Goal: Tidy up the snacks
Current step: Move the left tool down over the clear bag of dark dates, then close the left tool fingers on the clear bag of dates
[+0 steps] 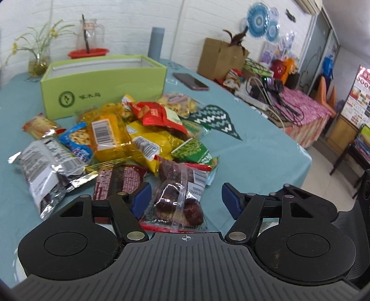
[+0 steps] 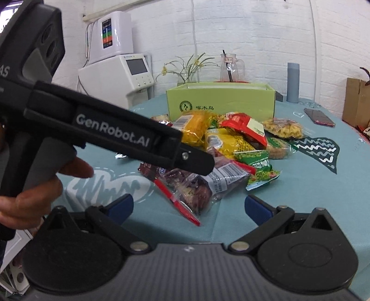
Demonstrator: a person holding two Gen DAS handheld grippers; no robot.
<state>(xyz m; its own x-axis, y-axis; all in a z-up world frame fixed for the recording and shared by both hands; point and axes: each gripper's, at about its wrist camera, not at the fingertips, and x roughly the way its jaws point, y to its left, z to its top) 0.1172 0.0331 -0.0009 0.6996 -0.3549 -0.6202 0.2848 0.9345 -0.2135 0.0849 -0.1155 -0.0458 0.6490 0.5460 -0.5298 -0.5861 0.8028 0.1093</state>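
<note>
Lying between open left hand-held gripper (image 1: pixel 186 200) fingers, clear date packet (image 1: pixel 179 203)

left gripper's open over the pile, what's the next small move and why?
Probably lower the left gripper a little and shut on the clear pack of dark dried fruit. That pack already lies between its open fingers, nearest of the pile, and the green box behind stands open to take it.

A lived-in home: tableclothed dining table (image 1: pixel 266 157); flower vase (image 1: pixel 39 62); wall decorations (image 1: pixel 259 19).
</note>
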